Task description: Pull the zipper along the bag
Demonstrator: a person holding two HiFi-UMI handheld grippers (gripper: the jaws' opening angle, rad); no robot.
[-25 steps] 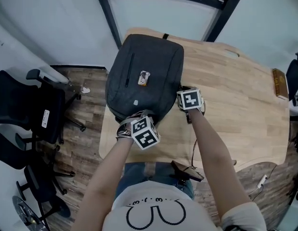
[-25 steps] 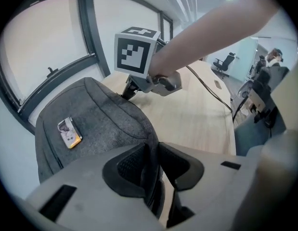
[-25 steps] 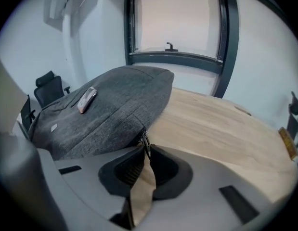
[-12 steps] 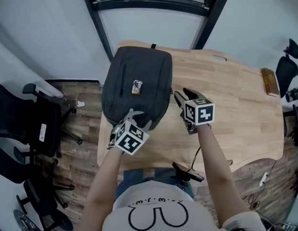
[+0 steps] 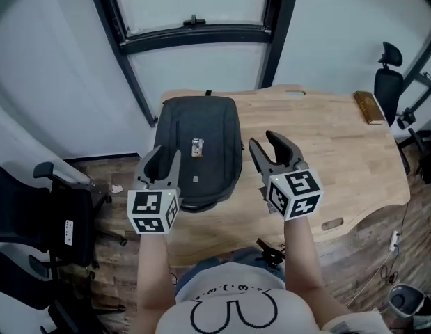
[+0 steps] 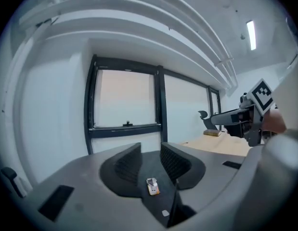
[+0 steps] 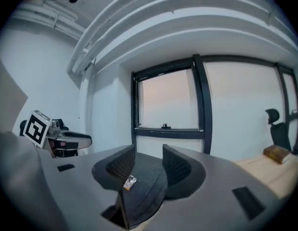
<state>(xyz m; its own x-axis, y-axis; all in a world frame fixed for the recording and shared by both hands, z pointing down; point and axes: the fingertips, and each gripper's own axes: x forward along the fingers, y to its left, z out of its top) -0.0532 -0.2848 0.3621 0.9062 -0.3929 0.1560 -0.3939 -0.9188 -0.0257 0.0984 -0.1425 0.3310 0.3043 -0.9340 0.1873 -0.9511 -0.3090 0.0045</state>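
K: Left hand-held gripper [image 5: 163, 160] hung in the air over the near-left side of the bag [image 5: 199, 152]. Jaws were partly apart with nothing between them, and had just been opening.
R: Right hand-held gripper [image 5: 262, 139]?
K: Same, but jaws were wider. Also empty, also just opened. It hung above the tabletop [image 5: 326, 138] beside the bag.
R: Bag position?
K: Lay flat along the tabletop's left edge, reaching the far-left corner, small tag [image 5: 197, 147] on its top face. Neither gripper touched it.
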